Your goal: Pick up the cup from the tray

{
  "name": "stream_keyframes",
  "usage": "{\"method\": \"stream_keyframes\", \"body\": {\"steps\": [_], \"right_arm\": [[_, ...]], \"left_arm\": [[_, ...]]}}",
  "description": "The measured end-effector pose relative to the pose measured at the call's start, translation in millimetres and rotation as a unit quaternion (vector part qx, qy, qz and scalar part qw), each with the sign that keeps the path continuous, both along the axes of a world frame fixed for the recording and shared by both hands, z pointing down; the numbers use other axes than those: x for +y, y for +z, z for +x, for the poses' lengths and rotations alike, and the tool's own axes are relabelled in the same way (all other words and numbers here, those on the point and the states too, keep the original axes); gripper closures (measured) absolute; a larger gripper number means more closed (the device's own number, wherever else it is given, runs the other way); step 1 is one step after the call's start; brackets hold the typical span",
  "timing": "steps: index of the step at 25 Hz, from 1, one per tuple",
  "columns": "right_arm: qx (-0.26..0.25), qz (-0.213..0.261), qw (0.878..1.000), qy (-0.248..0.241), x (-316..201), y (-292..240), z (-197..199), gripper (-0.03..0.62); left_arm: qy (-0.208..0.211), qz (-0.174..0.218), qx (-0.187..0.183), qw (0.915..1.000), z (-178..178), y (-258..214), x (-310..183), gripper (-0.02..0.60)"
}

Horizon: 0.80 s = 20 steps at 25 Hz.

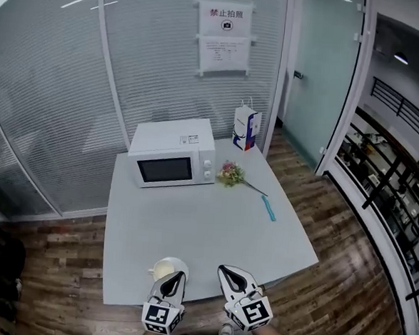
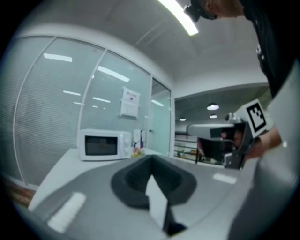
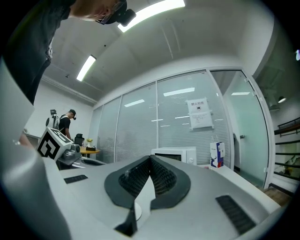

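A cream cup point(image 1: 164, 269) sits on a small round white tray point(image 1: 178, 263) at the table's front edge. My left gripper point(image 1: 176, 278) hovers just right of the cup, its tips over the tray's rim, jaws shut and empty. My right gripper point(image 1: 228, 273) hangs beside it over the table edge, also shut with nothing in it. In the left gripper view the left gripper point(image 2: 152, 160) points across the table, the cup hidden below; the right gripper's marker cube point(image 2: 256, 116) shows at the right. In the right gripper view the right gripper point(image 3: 151, 159) also hides the cup.
A white microwave point(image 1: 173, 153) stands at the back of the grey table point(image 1: 212, 235), with a small bunch of flowers point(image 1: 230, 174), a blue-and-white paper bag point(image 1: 246, 127) and a blue strip point(image 1: 269, 208) to its right. Glass walls stand behind. A person point(image 3: 65, 123) stands far off.
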State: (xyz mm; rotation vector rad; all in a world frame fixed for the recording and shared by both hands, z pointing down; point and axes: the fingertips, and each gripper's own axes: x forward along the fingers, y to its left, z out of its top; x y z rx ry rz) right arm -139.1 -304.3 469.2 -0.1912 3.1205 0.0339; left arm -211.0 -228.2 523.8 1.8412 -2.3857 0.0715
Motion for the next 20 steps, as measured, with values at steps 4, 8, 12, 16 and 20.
{"method": "stream_keyframes", "body": {"steps": [4, 8, 12, 16, 20], "right_arm": [[0.003, -0.003, 0.999, -0.051, -1, 3, -13, 0.588], [0.014, -0.006, 0.995, -0.098, 9, 14, -33, 0.589], [0.033, -0.023, 0.992, -0.117, 24, 31, -44, 0.589], [0.05, -0.031, 0.991, -0.123, 38, 43, -61, 0.589], [0.066, -0.033, 0.989, -0.125, 47, 55, -76, 0.589]], "left_arm": [[-0.049, -0.01, 0.001, 0.9988, -7, 6, 5, 0.577], [-0.095, -0.017, 0.008, 0.9953, -17, 11, 20, 0.577], [-0.114, -0.043, 0.028, 0.9921, -16, 33, 41, 0.577], [-0.126, -0.056, 0.03, 0.99, -33, 45, 53, 0.577], [-0.126, -0.065, 0.035, 0.9892, -47, 60, 57, 0.577]]}}
